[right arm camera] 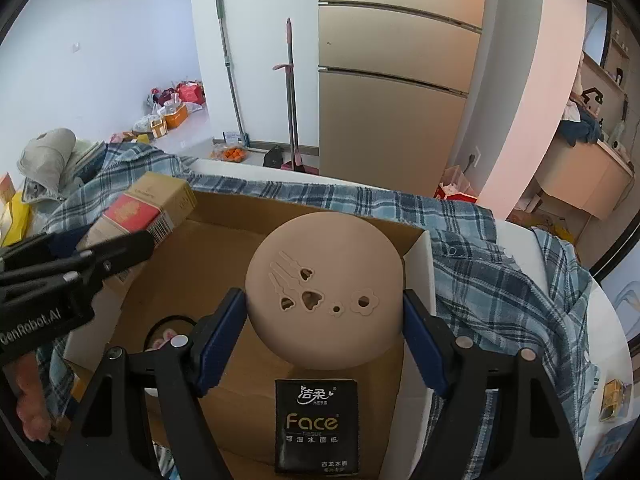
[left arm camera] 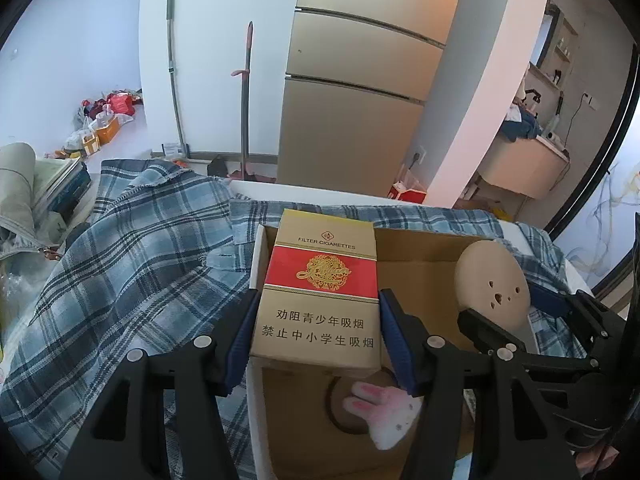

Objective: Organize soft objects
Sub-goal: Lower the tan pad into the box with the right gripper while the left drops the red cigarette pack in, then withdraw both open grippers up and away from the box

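My left gripper (left arm camera: pixel 320 298) is shut on a gold and red cigarette carton (left arm camera: pixel 320 272), blue pads pressing its two sides, held tilted over the left end of an open cardboard box (left arm camera: pixel 420 256). My right gripper (right arm camera: pixel 323 296) is shut on a tan round soft disc (right arm camera: pixel 320 272) with cut-out holes, held above the same cardboard box (right arm camera: pixel 224 220). In the box lie a black tissue pack (right arm camera: pixel 316 424) and a white and pink plush piece (left arm camera: pixel 384 412). The disc (left arm camera: pixel 494 284) also shows at the right of the left wrist view, and the carton (right arm camera: pixel 148 208) at the left of the right wrist view.
A blue plaid shirt (left arm camera: pixel 132 256) is spread around the box on a white table (right arm camera: pixel 612 320). Behind stand a gold fridge (left arm camera: pixel 360 100) and two mops (left arm camera: pixel 248 92). Bags and boxes (left arm camera: pixel 100 124) lie on the floor at the left.
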